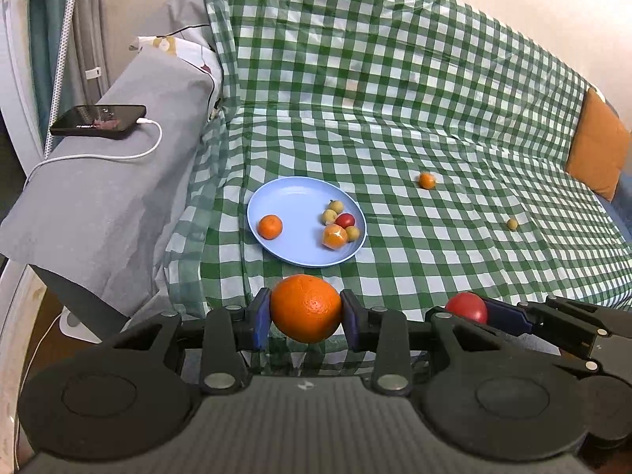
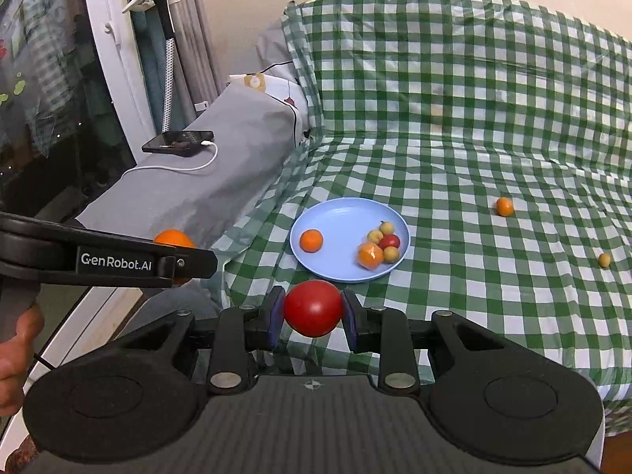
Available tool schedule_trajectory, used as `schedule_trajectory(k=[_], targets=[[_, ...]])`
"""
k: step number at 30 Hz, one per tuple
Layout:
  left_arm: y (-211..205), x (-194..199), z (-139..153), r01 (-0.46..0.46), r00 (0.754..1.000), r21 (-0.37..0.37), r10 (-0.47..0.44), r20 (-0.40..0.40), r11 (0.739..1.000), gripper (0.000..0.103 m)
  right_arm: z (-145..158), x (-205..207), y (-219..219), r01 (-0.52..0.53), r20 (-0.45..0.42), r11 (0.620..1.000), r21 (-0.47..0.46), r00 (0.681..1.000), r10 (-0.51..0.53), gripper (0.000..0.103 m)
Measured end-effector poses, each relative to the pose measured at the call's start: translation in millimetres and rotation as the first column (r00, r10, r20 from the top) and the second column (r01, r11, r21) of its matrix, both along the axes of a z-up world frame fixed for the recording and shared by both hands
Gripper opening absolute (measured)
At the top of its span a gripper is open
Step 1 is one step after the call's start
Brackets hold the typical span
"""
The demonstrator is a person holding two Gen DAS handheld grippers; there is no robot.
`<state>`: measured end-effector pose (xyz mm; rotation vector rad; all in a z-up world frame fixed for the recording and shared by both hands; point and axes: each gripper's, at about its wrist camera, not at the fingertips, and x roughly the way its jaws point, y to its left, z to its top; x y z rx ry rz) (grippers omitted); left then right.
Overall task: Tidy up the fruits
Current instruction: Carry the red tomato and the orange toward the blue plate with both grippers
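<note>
Gripping a large round orange [image 1: 306, 308] between its blue pads, the left gripper [image 1: 306, 314] tilts downward just short of the round light-blue plastic plate [image 1: 294, 201]. Beside it, the right gripper [image 2: 313, 314] is clamped on a smooth red tomato-like fruit [image 2: 313, 308], angled down the same way. The plate holds a small tangerine [image 1: 270, 226] and a cluster of small fruits [image 1: 339, 224] on the green-and-white checked cloth [image 1: 395, 118]. A person's hand [image 2: 15, 351] shows at the right view's left edge.

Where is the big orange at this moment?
The big orange is clamped in the left gripper, low in the left wrist view, just short of the blue plate. The right gripper beside it holds a red fruit.
</note>
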<state>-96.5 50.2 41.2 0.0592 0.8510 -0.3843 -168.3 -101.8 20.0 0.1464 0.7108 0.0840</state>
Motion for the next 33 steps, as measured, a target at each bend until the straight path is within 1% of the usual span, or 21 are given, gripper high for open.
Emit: schedule_trajectory(k=[12, 19, 33], targets=[[1, 7, 0, 0.0, 1.0, -0.002, 0.0, -0.003, 1.0, 0.04, 2, 4, -4, 0.019, -0.016, 1.0, -0.01, 1.0, -0.019, 0.032], [-3, 15, -4, 0.001, 1.0, 0.006, -0.001, -0.013, 1.0, 0.041, -5, 9, -8, 0.026, -0.038, 1.0, 0.006, 0.999, -0.026, 0.032], [-11, 49, -19, -0.011, 0.998, 0.023, 0.012, -0.059, 1.0, 0.04, -19, 38, -16, 0.03, -0.085, 0.999, 0.034, 0.996, -0.027, 0.032]])
